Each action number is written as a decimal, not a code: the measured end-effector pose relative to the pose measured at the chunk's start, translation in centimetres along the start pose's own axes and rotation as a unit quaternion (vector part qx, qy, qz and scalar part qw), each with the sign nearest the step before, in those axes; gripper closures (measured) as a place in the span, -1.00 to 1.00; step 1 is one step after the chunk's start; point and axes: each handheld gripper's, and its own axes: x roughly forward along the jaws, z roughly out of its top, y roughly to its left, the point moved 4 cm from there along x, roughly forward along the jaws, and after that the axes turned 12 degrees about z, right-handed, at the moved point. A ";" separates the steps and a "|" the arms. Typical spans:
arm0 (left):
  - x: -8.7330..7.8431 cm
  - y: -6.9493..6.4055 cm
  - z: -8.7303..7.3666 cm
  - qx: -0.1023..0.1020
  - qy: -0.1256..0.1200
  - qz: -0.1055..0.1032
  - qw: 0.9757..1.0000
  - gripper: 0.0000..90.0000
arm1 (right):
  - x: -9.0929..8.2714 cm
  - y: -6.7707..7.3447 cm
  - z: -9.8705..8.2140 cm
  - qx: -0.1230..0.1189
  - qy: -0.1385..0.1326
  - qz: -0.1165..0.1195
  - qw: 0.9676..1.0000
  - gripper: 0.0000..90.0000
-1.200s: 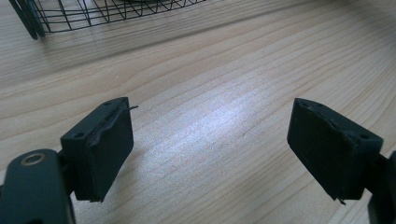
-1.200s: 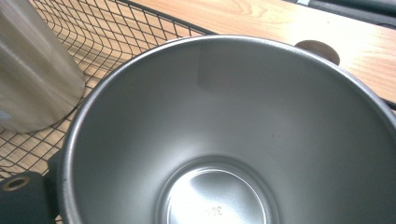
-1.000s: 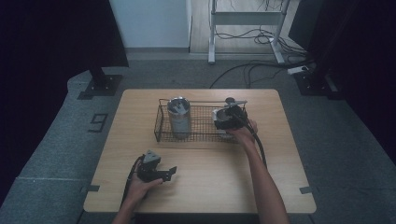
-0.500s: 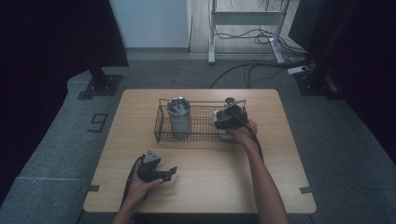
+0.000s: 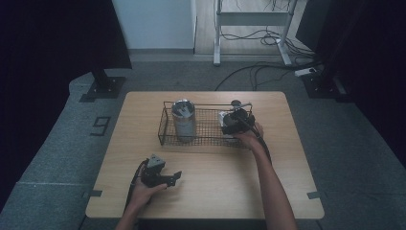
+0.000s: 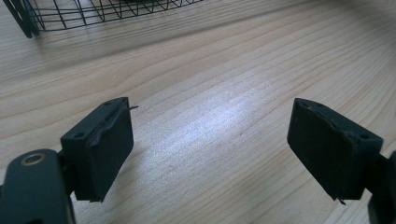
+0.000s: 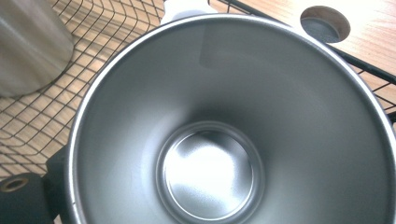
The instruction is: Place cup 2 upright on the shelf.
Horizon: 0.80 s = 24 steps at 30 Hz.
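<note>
Two hands unmoved: right gripper [image 5: 235, 120] jaws grip steel cup [image 7: 224, 140] over wire basket [image 5: 163, 122]; left gripper [image 5: 173, 178] jaws open, empty, on worktop [image 5: 215, 187]. Cup's placement pending.

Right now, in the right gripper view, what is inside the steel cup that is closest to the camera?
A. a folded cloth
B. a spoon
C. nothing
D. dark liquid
C: the steel cup shows a bare, shiny bottom and clean inner walls, and nothing lies or stands in it.
</note>
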 end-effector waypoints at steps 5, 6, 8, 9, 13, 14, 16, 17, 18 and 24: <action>0.0 0.0 0.0 0.001 0.001 -0.001 1.000 -0.67 | -0.2 0.0 0.0 -0.002 -0.002 -0.001 1.000 -0.92; 0.0 0.0 0.0 0.001 0.001 -0.001 1.000 -0.67 | -0.3 0.0 0.0 0.000 -0.007 0.000 1.000 -0.93; 0.0 0.0 0.0 0.001 0.001 -0.001 1.000 -0.67 | -0.6 0.0 0.2 0.004 -0.019 0.005 1.000 -0.96; 0.0 0.0 0.0 0.001 0.001 -0.001 1.000 -0.67 | -0.9 0.0 0.2 0.004 -0.026 0.005 1.000 -0.97; 0.0 0.0 0.0 0.001 0.000 -0.001 1.000 -0.67 | -1.9 0.0 0.5 0.011 -0.057 0.018 0.998 -1.00; 0.0 -0.1 0.0 0.001 0.000 -0.001 1.000 -0.67 | -2.1 0.1 0.5 0.012 -0.063 0.019 0.998 -1.00; 0.0 -0.1 0.0 0.001 0.001 -0.001 1.000 -0.67 | -2.7 0.1 0.6 0.012 -0.080 0.023 0.996 -1.00; 0.0 -0.1 0.0 0.002 0.001 -0.002 1.000 -0.67 | -3.0 0.2 0.6 0.009 -0.094 0.024 0.995 -1.00; 0.1 -0.2 0.0 0.000 0.000 -0.002 1.000 -0.67 | -3.3 0.2 0.6 0.011 -0.105 0.026 0.994 -1.00; 0.1 -0.2 0.0 0.000 0.000 -0.001 1.000 -0.67 | -4.9 0.4 0.0 0.012 -0.140 0.034 0.989 -0.99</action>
